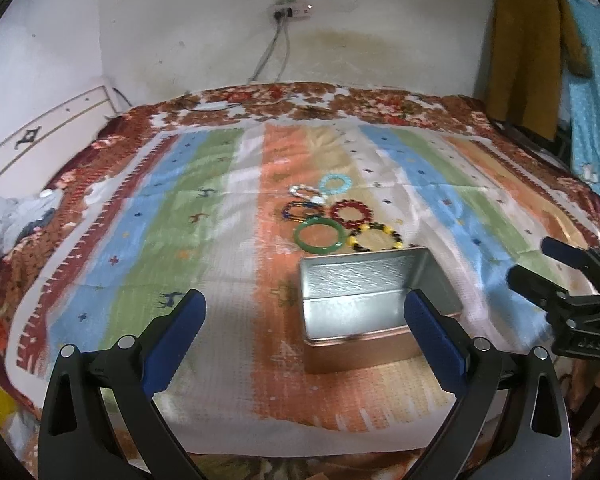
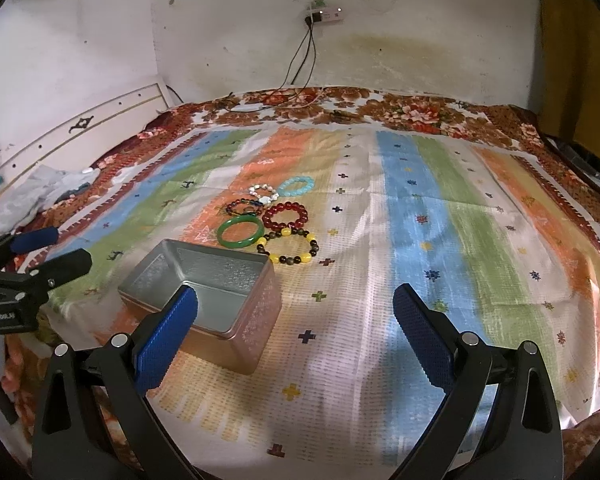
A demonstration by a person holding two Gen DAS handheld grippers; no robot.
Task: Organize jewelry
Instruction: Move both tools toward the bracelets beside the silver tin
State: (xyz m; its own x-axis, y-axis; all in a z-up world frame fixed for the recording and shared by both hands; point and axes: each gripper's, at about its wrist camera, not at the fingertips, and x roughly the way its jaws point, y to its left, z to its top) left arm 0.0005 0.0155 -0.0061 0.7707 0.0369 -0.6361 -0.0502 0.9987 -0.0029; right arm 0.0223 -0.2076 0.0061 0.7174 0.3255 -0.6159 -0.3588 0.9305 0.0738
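Stained white wall and a striped, flower-edged bedspread (image 2: 420, 208) fill both views; a bed carries everything. Far left, a crumpled grey cloth (image 2: 48, 192) lies by the headboard. Next, the left claw (image 1: 304, 320) hovers low, its blue fingers spread wide with nothing between them. Just ahead of it sits the open metal tin (image 1: 364, 292), empty so far as its floor shows.

Touching or nearly touching the tin's far rim lie the green bangle (image 2: 240, 231) and the yellow-and-dark bead bracelet (image 2: 288, 246). Behind these are a multicoloured bead bracelet (image 2: 242, 206), a red bead bracelet (image 2: 285, 216), a white bracelet (image 2: 263, 192) and a pale blue bracelet (image 2: 296, 185), all clustered closely.

Rightmost, the right claw (image 2: 296, 320) is likewise spread and empty, well short of the jewelry.

Sorting looks not yet begun. The next move probably calls for reaching past the tin and pinching one bracelet's rim without dragging its neighbours.
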